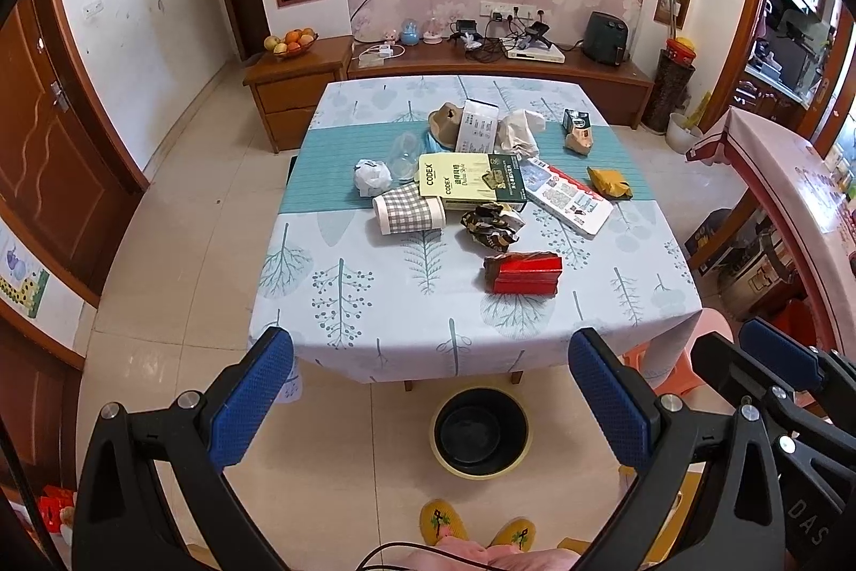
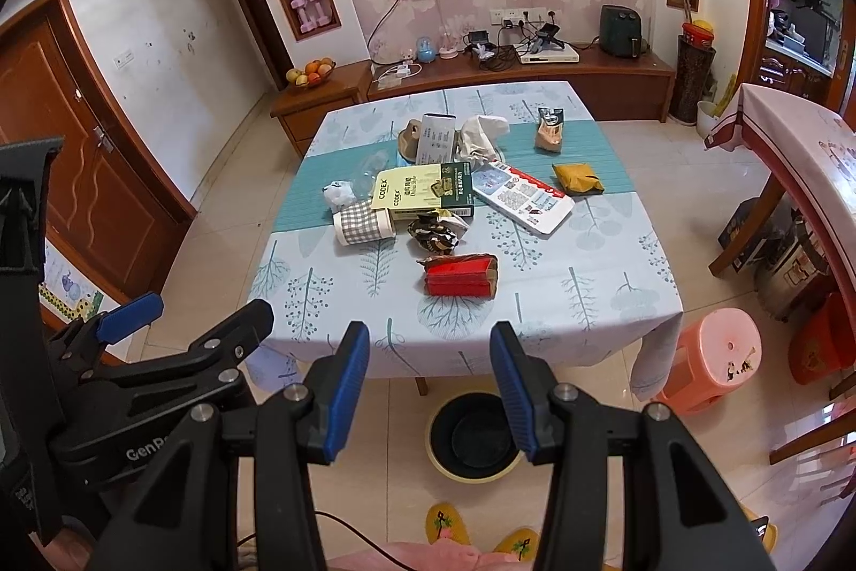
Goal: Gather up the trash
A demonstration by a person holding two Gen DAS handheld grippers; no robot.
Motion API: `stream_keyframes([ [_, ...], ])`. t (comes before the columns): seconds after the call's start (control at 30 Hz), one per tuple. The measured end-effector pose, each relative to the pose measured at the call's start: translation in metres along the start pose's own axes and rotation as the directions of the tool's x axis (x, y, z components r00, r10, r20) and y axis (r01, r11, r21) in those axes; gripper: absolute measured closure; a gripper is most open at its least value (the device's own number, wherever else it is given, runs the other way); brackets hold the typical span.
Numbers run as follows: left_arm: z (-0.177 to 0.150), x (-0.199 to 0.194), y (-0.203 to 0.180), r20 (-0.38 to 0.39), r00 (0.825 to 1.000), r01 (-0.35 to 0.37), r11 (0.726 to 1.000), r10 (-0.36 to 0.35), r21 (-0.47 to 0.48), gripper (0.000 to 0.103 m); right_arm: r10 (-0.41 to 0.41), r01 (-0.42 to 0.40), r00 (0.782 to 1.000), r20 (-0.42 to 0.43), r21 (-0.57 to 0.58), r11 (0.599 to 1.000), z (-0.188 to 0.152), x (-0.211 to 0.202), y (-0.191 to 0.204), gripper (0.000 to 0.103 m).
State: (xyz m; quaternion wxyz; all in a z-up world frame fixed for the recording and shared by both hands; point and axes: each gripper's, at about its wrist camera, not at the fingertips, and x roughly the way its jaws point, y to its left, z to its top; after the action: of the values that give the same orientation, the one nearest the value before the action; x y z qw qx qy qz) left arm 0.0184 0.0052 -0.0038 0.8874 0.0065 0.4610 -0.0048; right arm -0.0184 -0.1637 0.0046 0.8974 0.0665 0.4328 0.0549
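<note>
Spread across the tablecloth-covered table (image 1: 374,314), litter is waiting: a red box (image 1: 527,273) nearest you, a crumpled wrapper (image 1: 492,223) and a checked paper cup (image 1: 409,210) behind it. You are holding the left gripper (image 1: 430,397) and right gripper (image 2: 430,389) short of the table edge, both released and empty, above the black bin (image 1: 480,432) on the floor.

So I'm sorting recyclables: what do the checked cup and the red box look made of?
The checked cup looks like matte paper: printed gingham wall, rolled white rim, lying on its side. The red box looks like glossy printed cardboard with creased edges and a torn brown end, though a foil lining can't be ruled out.
</note>
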Motion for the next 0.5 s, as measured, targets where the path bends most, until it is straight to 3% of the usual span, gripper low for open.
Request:
stream_keyframes([
  [0.5,0.0001,-0.0061,0.0005,0.03,1.0,0.004,1.0,-0.004,-0.007,0.008,-0.013,0.013,1.0,0.016,-0.003,1.0,-0.0004,-0.0086,0.0019,0.055],
])
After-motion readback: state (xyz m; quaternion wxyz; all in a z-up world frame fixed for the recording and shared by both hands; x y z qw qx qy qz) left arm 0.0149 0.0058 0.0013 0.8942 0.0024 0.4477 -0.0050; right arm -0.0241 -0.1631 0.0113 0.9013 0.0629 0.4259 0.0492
